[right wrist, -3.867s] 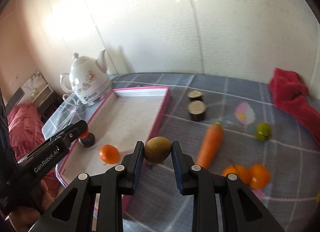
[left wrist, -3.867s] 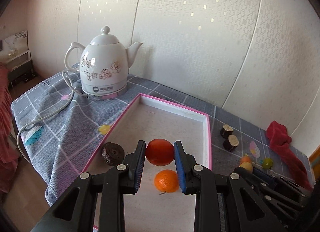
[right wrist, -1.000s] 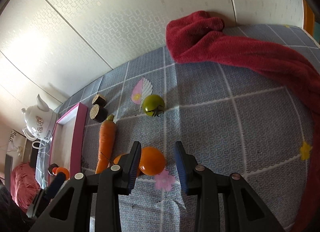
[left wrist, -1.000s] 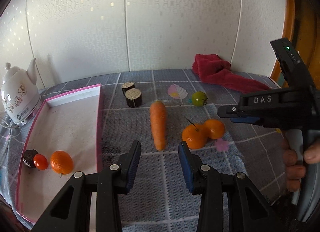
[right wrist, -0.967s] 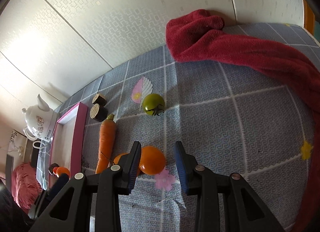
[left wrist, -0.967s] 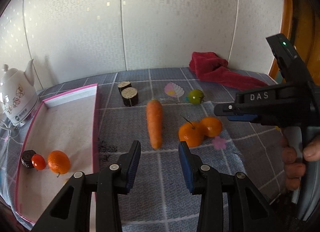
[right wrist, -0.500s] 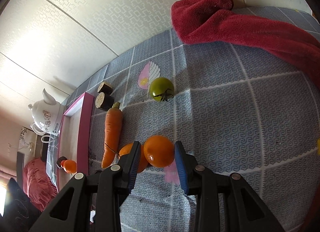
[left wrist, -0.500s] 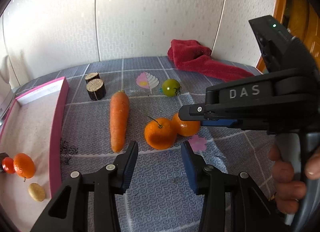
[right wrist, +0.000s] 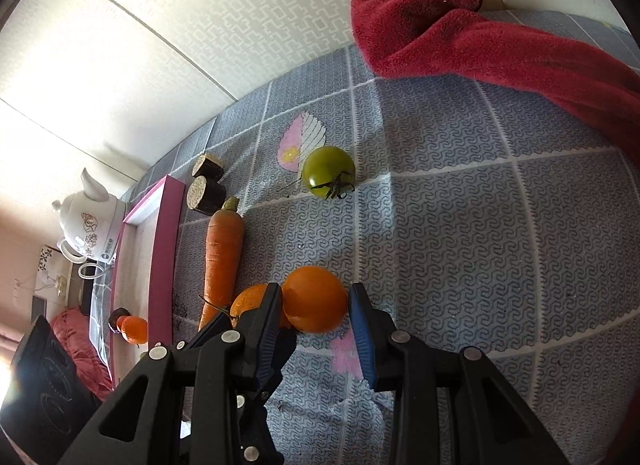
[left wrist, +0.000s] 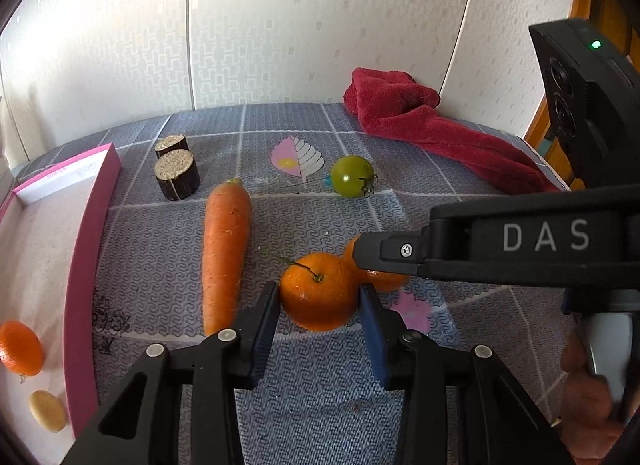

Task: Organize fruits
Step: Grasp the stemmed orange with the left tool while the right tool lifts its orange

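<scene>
Left hand-held gripper (left wrist: 318, 307) closing around stemmed round orange tangerine (left wrist: 318, 295) (pads touching); right hand-held gripper (right wrist: 314, 307) clamped on smooth orange tangerine (right wrist: 316, 299) just right, on grey checked table (right wrist: 460, 245).

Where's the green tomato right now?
On the cloth, the green tomato lies beside the pink leaf print, behind the two oranges and right of the carrot's top in the left view.

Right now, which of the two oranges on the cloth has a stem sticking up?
The stemmed orange, between the left claw's fingers beside the carrot. The smooth orange touching it, in the right claw, shows no stem.
</scene>
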Tool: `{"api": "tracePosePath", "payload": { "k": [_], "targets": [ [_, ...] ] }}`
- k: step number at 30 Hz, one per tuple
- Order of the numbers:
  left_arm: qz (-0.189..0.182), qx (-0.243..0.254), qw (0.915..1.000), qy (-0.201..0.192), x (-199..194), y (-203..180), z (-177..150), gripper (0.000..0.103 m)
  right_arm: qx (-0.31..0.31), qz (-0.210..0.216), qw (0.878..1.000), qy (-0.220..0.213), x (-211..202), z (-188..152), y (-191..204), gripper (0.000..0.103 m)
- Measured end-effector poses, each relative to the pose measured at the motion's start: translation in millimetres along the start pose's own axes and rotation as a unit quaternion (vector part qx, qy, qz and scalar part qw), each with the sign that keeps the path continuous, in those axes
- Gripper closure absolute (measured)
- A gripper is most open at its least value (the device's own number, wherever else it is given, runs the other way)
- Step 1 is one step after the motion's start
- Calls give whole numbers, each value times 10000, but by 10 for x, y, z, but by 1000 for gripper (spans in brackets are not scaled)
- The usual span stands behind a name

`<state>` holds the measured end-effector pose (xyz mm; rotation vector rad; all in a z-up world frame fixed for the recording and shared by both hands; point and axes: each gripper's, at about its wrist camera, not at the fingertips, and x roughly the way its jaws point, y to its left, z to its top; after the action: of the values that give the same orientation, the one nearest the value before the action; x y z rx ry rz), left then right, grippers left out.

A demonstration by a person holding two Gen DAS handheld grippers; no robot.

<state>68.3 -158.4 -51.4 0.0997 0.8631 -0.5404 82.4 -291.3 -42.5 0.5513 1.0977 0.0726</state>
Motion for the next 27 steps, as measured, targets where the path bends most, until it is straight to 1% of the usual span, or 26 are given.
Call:
{"api": "tracePosePath", "payload": {
  "k": [2, 5, 8, 10, 13, 15, 16, 18, 27],
  "targets": [
    [-11, -34, 10000, -29, 30, -3, 10, 64, -78, -55, 10000, -16, 9, 1, 31, 68],
    [53, -58, 9999, -82, -40, 14, -63, 65, -206, -214, 9995, -89, -2, 3, 60, 69],
    [89, -54, 9999, -130, -73, 19, -113, 65, -495, -808, 9949, -358, -69, 1, 85, 69],
    [102, -69, 9998, -140, -71, 16, -120, 65, -627, -1060, 9914, -451, -84, 2, 88, 69],
    [8, -224, 9997, -95, -51, 50, -109, 64, -668, -1028, 9917, -386, -56, 7, 78, 69],
    [-70, -262, 9996, -51, -52, 76, -120, 64, -687, -973, 9926, -249, -14, 4, 65, 69],
    [-62, -239, 9997, -62, -58, 72, -123, 64, -678, -1018, 9923, -179, 19, 7, 54, 69],
    [-29, -199, 9998, -83, -72, 57, -135, 65, -664, -1087, 9916, -198, 37, 14, 49, 69],
    [139, -104, 9997, -148, -83, -2, -167, 65, -673, -1088, 9914, -260, 3, 11, 4, 69]
  ]
}}
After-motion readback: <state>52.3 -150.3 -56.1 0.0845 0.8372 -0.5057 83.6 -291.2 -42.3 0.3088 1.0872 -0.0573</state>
